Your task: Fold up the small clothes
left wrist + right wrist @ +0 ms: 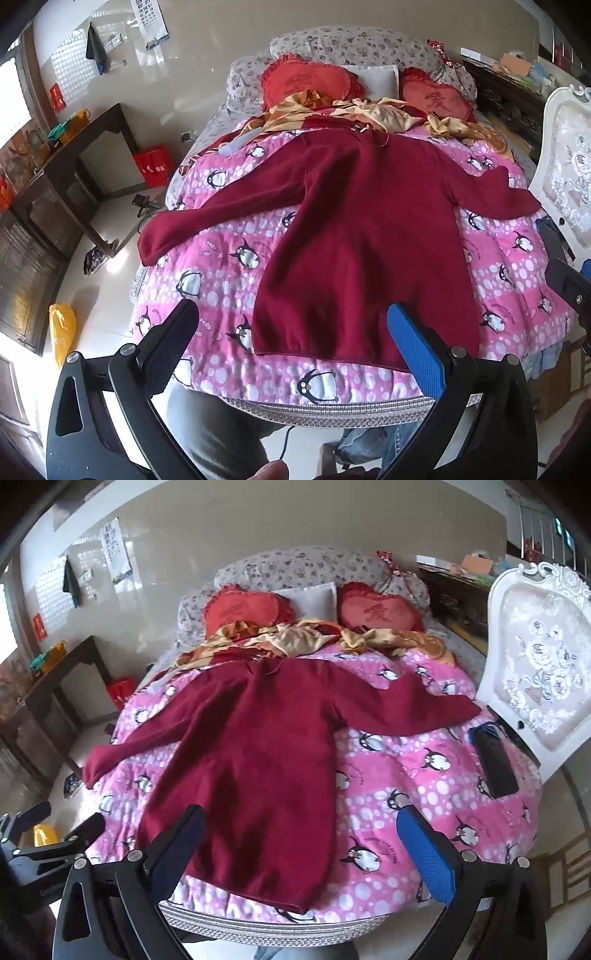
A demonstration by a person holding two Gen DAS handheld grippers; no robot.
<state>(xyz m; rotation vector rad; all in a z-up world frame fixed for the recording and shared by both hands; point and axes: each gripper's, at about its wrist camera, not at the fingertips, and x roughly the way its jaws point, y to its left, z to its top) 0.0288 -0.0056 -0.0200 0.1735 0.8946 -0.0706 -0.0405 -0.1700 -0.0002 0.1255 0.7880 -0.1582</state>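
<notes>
A dark red long-sleeved sweater (pixel 354 229) (pixel 251 738) lies flat on the pink penguin quilt (pixel 229 266) (pixel 406 775) of a bed, sleeves spread out to both sides and hem toward me. My left gripper (pixel 295 325) hovers open above the hem's left part, nothing between its black and blue fingers. My right gripper (pixel 299 827) hangs open over the hem's right part, apart from the cloth. In the right wrist view the left gripper shows at the lower left edge.
Yellow and gold clothes (pixel 354 110) (pixel 295 638) lie crumpled at the head of the bed before two red heart cushions (pixel 306 81) (pixel 376 609). A white ornate chair (pixel 535 646) stands right of the bed, a dark phone-like object (pixel 495 764) on the quilt near it. A dark desk (pixel 74 177) stands left.
</notes>
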